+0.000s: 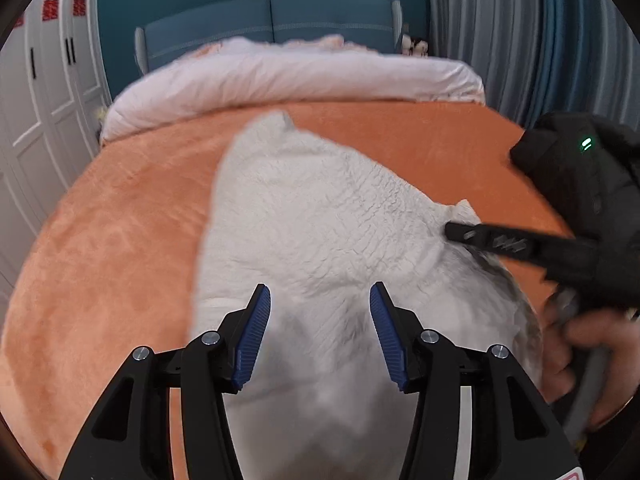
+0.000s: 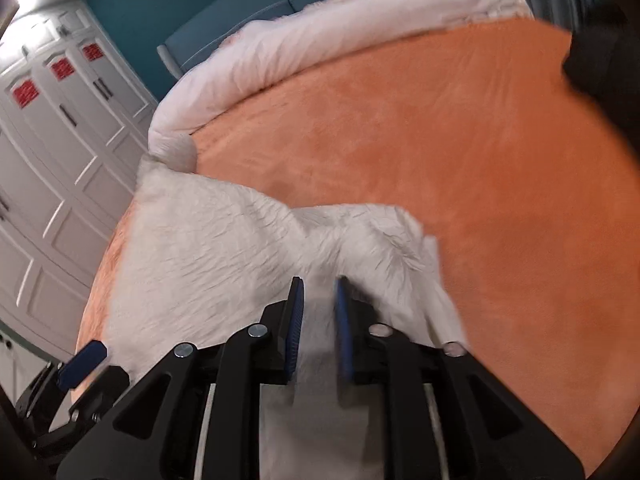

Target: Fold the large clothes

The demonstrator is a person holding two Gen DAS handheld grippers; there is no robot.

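- The white fluffy garment [image 1: 316, 216] lies on the orange blanket [image 1: 120, 220] of the bed.
- In the left wrist view it stretches from near the camera up toward the middle of the bed.
- Its far end [image 1: 276, 120] comes to a narrow tip.
- The left tongs [image 1: 320, 308] are wide apart.
- Their blue pads [image 1: 254, 340] are above the garment, with cloth seen in the gap.
- Nothing is pinched between them.
- The right tongs [image 2: 319, 300] are narrow, with only a small gap.
- White cloth sits in that gap and bunches up around the tips, so they seem to pinch the garment.
- The picture there is blurry.
- In the left wrist view the right tongs [image 1: 452, 230] show as a black finger touching the garment's right edge, and the cloth puckers there.
- A hand [image 1: 576, 344] holds that tool at the right side, under a black sleeve [image 1: 580, 184].
- In the right wrist view the garment [image 2: 208, 240] lies at the left edge of the bed, and a blue pad of the left tongs [image 2: 82, 360] shows at the lower left.
- A white duvet [image 1: 280, 76] is rolled up at the far end of the bed.
- Behind it is a blue headboard [image 1: 272, 24].
- White closet doors [image 1: 44, 92] stand on the left, and a striped curtain [image 1: 520, 32] hangs on the right.
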